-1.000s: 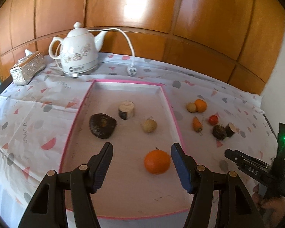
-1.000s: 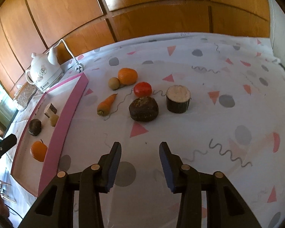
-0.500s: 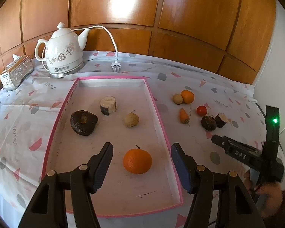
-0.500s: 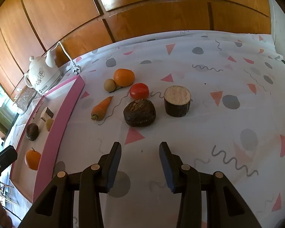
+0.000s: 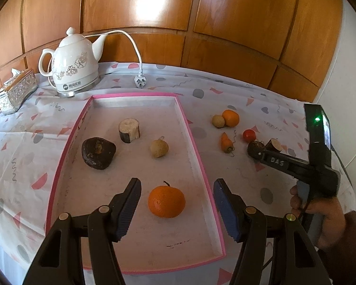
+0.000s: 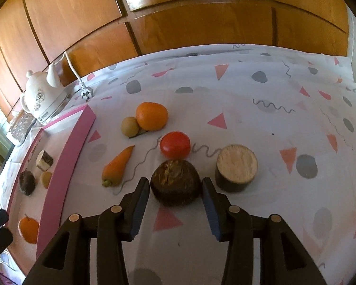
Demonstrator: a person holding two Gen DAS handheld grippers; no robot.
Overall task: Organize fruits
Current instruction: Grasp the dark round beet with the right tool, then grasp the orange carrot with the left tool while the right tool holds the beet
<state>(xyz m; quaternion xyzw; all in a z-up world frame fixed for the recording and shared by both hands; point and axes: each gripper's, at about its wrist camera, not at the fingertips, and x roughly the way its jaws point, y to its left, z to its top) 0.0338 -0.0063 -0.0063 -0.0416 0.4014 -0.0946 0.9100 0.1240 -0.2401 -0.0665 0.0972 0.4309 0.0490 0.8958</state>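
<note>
A patterned cloth (image 6: pixel 261 90) covers the table, with a white kettle (image 5: pixel 74 70) and a tissue box (image 5: pixel 14 91) at the back near the wood panelling. A pink-edged tray (image 5: pixel 194 147) lies on the cloth. In it sit a dark fruit (image 5: pixel 97 152), a cut stump-like piece (image 5: pixel 129 130), a small tan fruit (image 5: pixel 159 148) and an orange (image 5: pixel 166 201).

The left gripper (image 5: pixel 175 207) hangs over the tray's near end, jaws wide apart either side of the orange, not touching it.

On the cloth to the right of the tray lie a second orange (image 6: pixel 152 116) touching a tan ball (image 6: pixel 130 126), a carrot (image 6: pixel 118 165), a tomato (image 6: pixel 175 144), a pale-topped cylinder (image 6: pixel 236 167) and a dark round fruit (image 6: pixel 175 181). The right gripper (image 6: pixel 175 188) has its jaws spread around this dark round fruit, close on both sides but not clamped.
</note>
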